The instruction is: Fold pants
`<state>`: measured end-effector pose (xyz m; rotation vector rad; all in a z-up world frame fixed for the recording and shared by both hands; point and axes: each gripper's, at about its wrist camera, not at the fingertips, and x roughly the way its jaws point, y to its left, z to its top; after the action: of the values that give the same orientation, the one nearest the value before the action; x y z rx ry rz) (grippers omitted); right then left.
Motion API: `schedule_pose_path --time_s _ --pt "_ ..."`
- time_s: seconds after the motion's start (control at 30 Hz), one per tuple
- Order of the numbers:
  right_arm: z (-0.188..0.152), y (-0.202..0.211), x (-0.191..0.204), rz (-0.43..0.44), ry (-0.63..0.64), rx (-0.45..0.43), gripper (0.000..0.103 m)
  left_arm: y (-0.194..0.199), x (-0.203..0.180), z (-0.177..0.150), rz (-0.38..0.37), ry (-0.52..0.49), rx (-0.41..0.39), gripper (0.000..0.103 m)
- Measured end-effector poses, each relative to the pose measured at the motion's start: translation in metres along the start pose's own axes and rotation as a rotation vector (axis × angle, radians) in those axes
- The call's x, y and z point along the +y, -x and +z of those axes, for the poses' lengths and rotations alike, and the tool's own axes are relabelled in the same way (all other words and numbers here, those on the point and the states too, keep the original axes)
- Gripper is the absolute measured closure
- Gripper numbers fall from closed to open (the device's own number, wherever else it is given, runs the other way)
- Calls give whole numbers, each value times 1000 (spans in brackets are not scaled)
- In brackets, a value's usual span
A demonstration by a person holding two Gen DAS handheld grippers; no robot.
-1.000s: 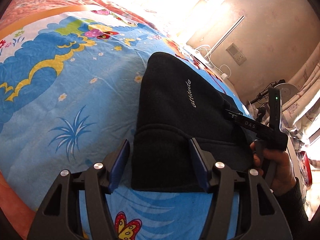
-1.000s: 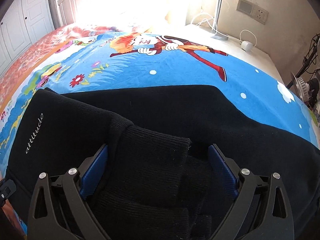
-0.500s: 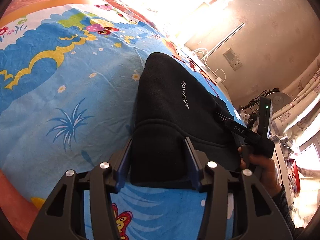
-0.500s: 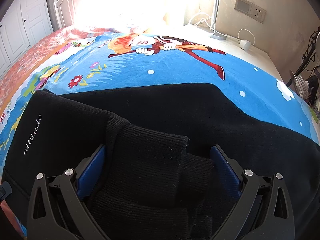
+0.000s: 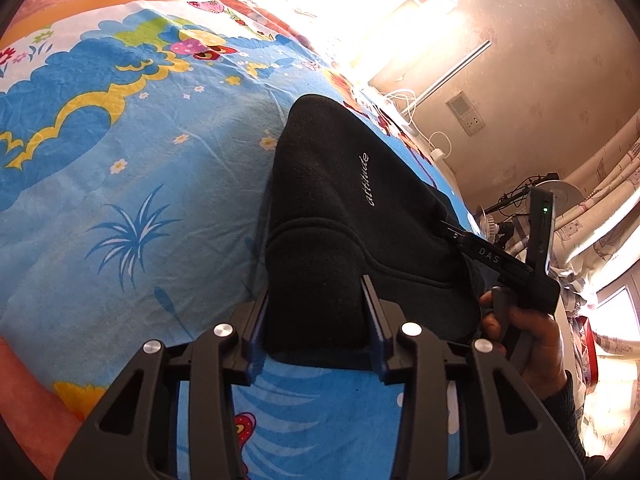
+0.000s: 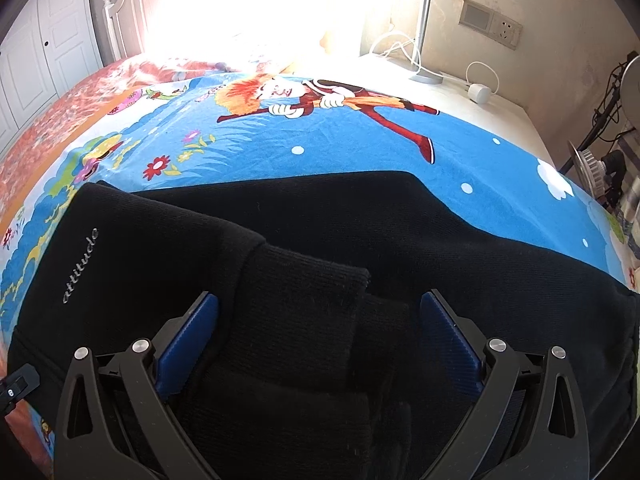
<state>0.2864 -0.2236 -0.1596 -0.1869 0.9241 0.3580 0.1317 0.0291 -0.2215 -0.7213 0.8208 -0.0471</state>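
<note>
The black pants were found lying folded on a cartoon-printed bed sheet, with the word "attitude" stitched in pale thread on the upper layer. In the right wrist view the same garment was seen spread across the near part of the sheet, a ribbed cuff lying on top of the other layers.

The left gripper was seen closed in on the near corner of the pants, both blue-padded fingers pressed against the sides of a thick fold of cloth. That corner appeared slightly bunched between the pads.

The right gripper was found wide open, its blue pads well apart on either side of the ribbed cuff. No cloth was seen pinched; the fingers stood over the garment without gripping it. From the left wrist view, the right gripper's body and the hand holding it were observed at the far edge of the pants.

A wall socket, white cables and a white plug were noted on the ledge beyond the bed.
</note>
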Motion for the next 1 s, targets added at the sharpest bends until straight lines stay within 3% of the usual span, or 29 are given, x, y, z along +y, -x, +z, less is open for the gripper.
schedule_pose_path --time_s 0.1,0.17,0.27,0.37,0.53,0.57,0.67,0.73,0.8,0.93,1.0 --pt "-21 43 9 43 53 -54 7 -1 1 1 -3 4 -1 63" --pt "-35 53 9 37 66 -43 7 -1 1 0 -6 10 -2 63" --pt "-50 45 -1 50 38 22 12 2 1 0 -16 22 -8 62" --pt "-61 25 -12 135 -16 71 11 0 7 0 -39 78 -7 48" --pt "-61 22 -15 167 -21 94 10 -7 9 -1 -59 93 0 48" --pt "-59 22 -14 165 -20 107 10 -8 8 -1 -41 86 -2 57" --pt "-31 40 -5 122 16 149 8 5 -7 -1 -28 36 -47 70" --pt "2 67 10 189 61 105 5 17 -27 0 5 -36 -83 71" --pt "42 84 33 296 86 116 5 23 -48 0 52 -86 -105 72" --pt "102 65 108 375 255 302 5 28 -83 1 142 -133 -122 72" --pt "116 46 138 351 295 383 5 31 -95 2 161 -154 -130 72"
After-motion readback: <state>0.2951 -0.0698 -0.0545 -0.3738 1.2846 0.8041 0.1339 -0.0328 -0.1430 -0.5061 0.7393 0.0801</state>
